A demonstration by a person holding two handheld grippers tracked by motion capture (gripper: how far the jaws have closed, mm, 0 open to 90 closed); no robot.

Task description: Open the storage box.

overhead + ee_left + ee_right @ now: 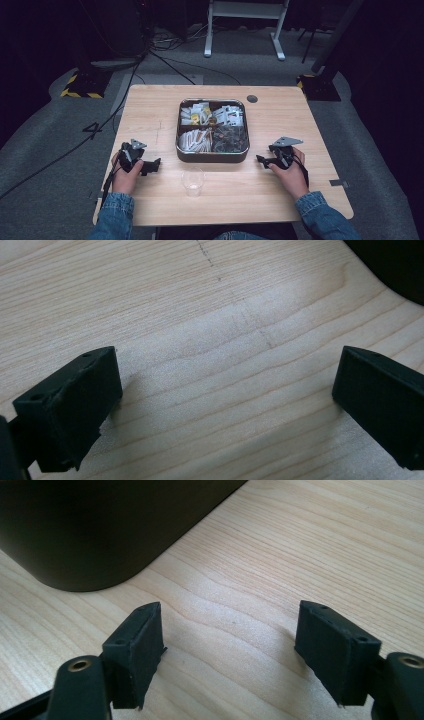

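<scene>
While both grippers rest on the table [150, 107] with jaws spread and empty, nothing is started: left gripper [156, 164] lower left, right gripper [260, 159] lower right, sachet tray [212, 154] centre frame, empty cup [193, 181] just below it.

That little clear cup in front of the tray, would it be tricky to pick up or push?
Probably. The clear cup looks thin-walled and empty, so it is likely very light and may skid or tip when nudged. Its walls seem like soft plastic, so a hard squeeze might buckle them. It stands upright on the bare table, apart from the tray, so a push would meet little resistance.
</scene>
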